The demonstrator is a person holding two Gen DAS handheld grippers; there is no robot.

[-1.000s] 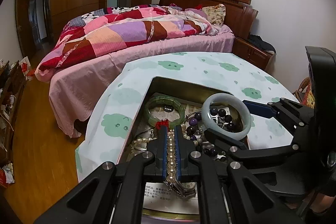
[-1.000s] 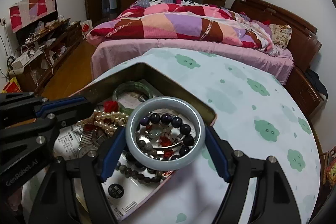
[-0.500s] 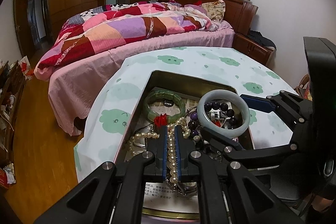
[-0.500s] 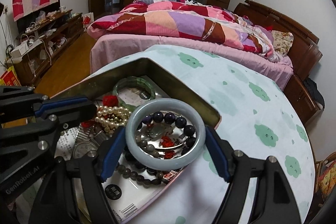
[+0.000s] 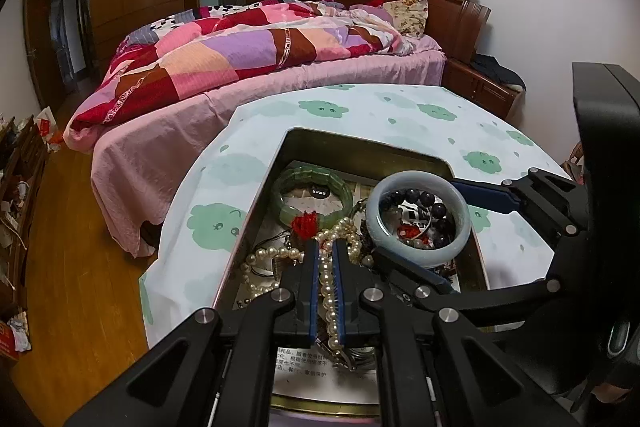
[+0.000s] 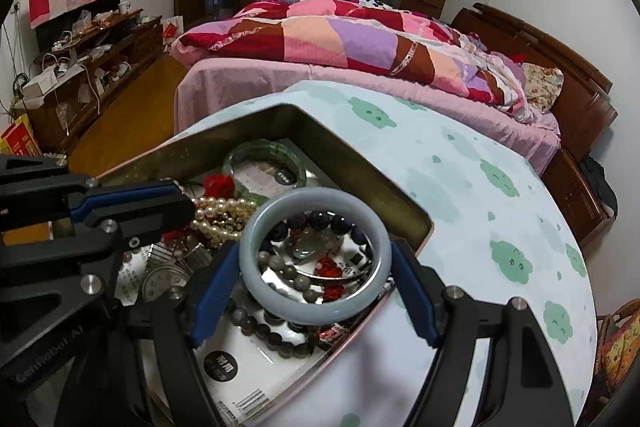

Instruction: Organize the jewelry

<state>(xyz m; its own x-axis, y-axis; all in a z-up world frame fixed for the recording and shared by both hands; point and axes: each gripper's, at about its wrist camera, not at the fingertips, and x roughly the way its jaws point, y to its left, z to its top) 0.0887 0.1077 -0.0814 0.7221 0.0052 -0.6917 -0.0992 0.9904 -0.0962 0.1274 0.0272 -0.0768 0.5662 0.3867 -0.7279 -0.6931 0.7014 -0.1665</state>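
A metal tin (image 5: 360,145) (image 6: 352,155) full of jewelry sits on the round table. My left gripper (image 5: 325,255) is shut on a pearl necklace (image 5: 328,291), which trails into the tin; the pearls (image 6: 218,213) also show in the right wrist view. My right gripper (image 6: 316,287) is shut on a pale grey-blue bangle (image 6: 316,259) (image 5: 418,215) and holds it level above the tin. A green bangle (image 5: 316,197) (image 6: 264,167), a red flower charm (image 5: 306,223), dark bead bracelets (image 6: 272,333) and a watch face (image 6: 164,281) lie inside.
The table wears a white cloth with green cloud prints (image 6: 500,227). A bed with a patchwork quilt (image 5: 256,55) stands just beyond it. A low cabinet with clutter (image 6: 80,67) is at the far left. A basket (image 6: 616,339) is at the right edge.
Both grippers have risen and pulled back a little, keeping their hold. The pearl strand is drawn further up out of the tin, and the bangle sits higher above it.
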